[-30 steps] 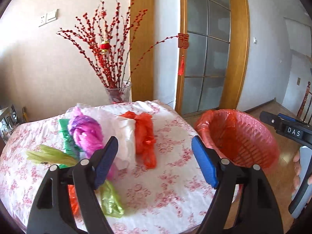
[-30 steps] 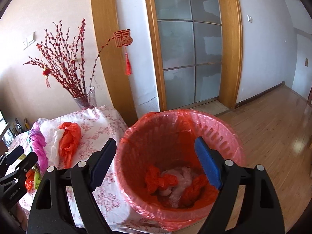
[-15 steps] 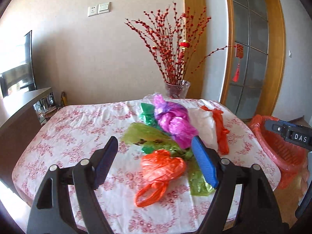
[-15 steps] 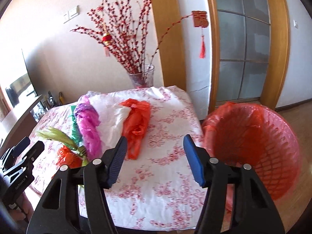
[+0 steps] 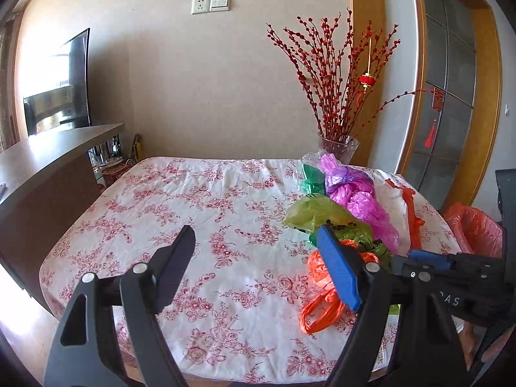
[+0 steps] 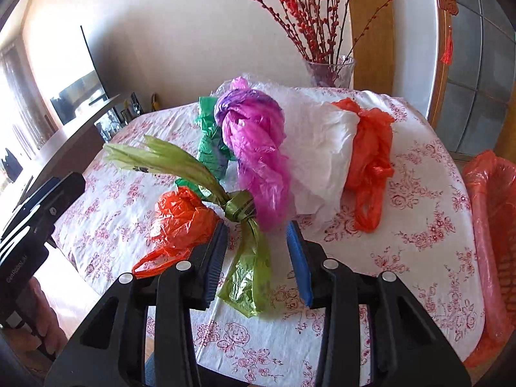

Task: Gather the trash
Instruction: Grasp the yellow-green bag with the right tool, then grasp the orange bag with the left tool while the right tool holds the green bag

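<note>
Six knotted plastic bags lie bunched on the flowered surface point(image 6: 419, 200), all on the side nearer the glass vase point(image 6: 330, 71) of red branches. Counted from the vase outward: one green bag point(image 6: 209, 142), one magenta bag point(image 6: 258, 148), one white bag point(image 6: 322, 154), and two orange ones, the far orange bag point(image 6: 371, 158) just beside the white one and the near orange bag point(image 6: 180, 219) at the front. One olive bag point(image 6: 248, 254), tied in the middle, lies between the near orange bag and the magenta bag.

The right tongs point(image 6: 256, 258) stand narrowly apart, one finger on each side of the olive bag's lower tail, not closed on it. The left tongs point(image 5: 258, 271) are spread wide over bare cloth, holding nothing, left of the pile.

One bin with an orange liner point(image 6: 493, 225) stands off the surface's edge, beyond the far orange bag.
</note>
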A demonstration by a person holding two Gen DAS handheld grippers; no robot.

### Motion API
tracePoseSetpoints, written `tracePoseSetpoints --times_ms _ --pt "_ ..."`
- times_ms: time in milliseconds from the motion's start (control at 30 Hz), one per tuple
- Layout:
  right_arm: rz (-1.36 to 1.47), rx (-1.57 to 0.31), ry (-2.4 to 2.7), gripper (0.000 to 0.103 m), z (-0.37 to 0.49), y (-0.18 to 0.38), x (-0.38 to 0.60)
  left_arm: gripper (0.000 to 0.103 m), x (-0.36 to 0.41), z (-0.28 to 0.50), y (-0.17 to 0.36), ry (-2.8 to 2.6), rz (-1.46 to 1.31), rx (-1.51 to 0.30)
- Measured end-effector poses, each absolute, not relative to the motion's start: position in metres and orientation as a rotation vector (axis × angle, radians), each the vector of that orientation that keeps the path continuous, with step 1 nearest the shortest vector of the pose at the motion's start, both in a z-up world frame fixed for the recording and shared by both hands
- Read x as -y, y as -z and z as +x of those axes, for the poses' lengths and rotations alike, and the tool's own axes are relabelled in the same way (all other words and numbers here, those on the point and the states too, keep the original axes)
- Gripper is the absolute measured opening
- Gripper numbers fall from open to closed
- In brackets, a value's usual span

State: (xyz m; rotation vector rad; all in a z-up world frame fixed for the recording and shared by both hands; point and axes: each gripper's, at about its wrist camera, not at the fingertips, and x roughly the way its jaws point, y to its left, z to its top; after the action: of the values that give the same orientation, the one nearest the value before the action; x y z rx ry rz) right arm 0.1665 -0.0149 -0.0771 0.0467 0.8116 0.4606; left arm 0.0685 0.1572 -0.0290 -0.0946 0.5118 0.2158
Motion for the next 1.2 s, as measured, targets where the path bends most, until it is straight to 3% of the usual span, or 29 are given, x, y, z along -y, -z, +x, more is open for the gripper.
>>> tracePoseSetpoints --times_ms 100,167,233,767,1200 --pt "0.034 -0.851 -0.46 0.026 0.173 0.088 0.009 0.076 -0.162 0.068 0.031 -0.218 -0.109 -0.519" --pt "0.027 -0.873 -0.458 0.009 0.176 0.095 0.008 0.076 -0.163 0.067 0.033 -0.218 -0.113 -0.525" --pt "0.034 -0.863 -0.461 0.004 0.173 0.095 0.01 0.076 -0.162 0.067 0.034 -0.214 -0.115 -0.531" --pt "0.176 -0.628 -0.239 0.003 0.141 0.031 0.11 0.08 -0.125 0.087 0.049 -0.104 -0.096 -0.605" --pt "0.268 -0.642 -0.072 0.003 0.13 0.045 0.18 0.082 -0.096 0.14 0.083 -0.016 -0.101 -0.75"
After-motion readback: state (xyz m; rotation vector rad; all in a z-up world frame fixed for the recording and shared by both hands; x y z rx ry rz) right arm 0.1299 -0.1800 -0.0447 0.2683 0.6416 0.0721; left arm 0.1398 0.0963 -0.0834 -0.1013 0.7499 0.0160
